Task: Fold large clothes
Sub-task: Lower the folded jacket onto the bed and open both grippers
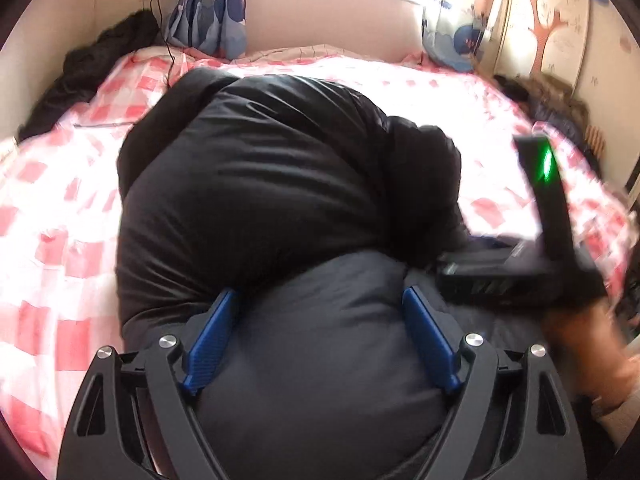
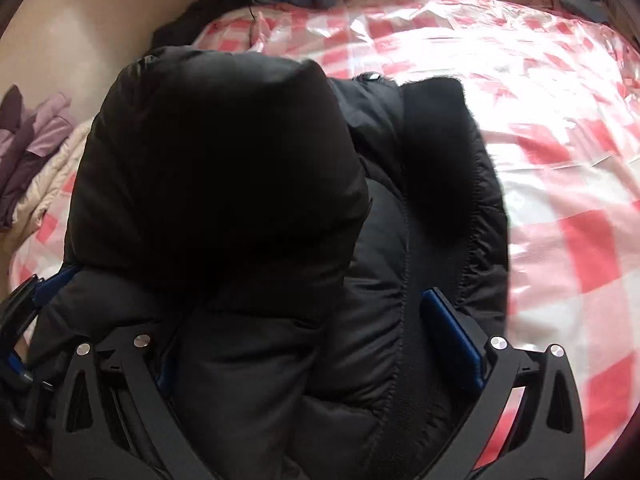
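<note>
A large black puffy jacket [image 1: 256, 184] lies bunched on a bed with a pink and white checked cover [image 1: 52, 208]. My left gripper [image 1: 320, 304] has its blue pads wide apart with a thick fold of the jacket bulging between them. My right gripper [image 2: 304, 312] also straddles a thick fold of the jacket [image 2: 224, 168]; its right pad [image 2: 452, 332] shows, the left pad is mostly buried in fabric. The right gripper's body [image 1: 532, 268] with a green light shows at the right of the left wrist view.
Dark clothes [image 1: 96, 64] are piled at the bed's far left by the wall. Purple and beige garments [image 2: 32, 148] lie at the left edge. Blue patterned curtains [image 1: 208, 12] and a wardrobe [image 1: 560, 28] stand behind the bed.
</note>
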Demonstrator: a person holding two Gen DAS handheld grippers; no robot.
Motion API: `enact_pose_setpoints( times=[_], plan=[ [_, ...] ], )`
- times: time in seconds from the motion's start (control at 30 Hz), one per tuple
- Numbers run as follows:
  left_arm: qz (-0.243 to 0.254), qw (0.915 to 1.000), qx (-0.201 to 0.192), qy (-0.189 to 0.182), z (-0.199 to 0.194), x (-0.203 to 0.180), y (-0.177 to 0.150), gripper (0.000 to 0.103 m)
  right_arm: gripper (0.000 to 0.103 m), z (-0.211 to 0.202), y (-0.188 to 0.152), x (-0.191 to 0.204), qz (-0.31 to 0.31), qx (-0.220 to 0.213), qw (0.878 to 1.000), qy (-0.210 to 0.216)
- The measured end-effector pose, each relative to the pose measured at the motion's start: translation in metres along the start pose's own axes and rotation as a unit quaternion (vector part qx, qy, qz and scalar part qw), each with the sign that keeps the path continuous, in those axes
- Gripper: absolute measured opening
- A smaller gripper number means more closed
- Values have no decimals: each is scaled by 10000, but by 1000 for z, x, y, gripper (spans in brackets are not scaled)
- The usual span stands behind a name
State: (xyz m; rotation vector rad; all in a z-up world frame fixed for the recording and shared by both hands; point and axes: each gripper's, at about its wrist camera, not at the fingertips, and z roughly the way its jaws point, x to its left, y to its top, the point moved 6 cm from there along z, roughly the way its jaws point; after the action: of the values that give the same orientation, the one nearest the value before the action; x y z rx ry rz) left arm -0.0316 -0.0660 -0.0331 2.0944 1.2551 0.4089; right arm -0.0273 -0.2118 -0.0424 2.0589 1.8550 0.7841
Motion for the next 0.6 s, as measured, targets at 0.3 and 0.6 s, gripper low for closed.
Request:
enact_pose_setpoints(
  times=[0.3, 0.6],
  plan=[
    [-669, 9955, -321, 581, -60, -2, -15, 90, 97, -49, -38, 21, -269, -222, 9990, -292],
    [-658, 9912, -551, 1008, -123, -6, -34, 96, 97, -113, -24, 32, -239, -788, 9964, -188]
  ],
)
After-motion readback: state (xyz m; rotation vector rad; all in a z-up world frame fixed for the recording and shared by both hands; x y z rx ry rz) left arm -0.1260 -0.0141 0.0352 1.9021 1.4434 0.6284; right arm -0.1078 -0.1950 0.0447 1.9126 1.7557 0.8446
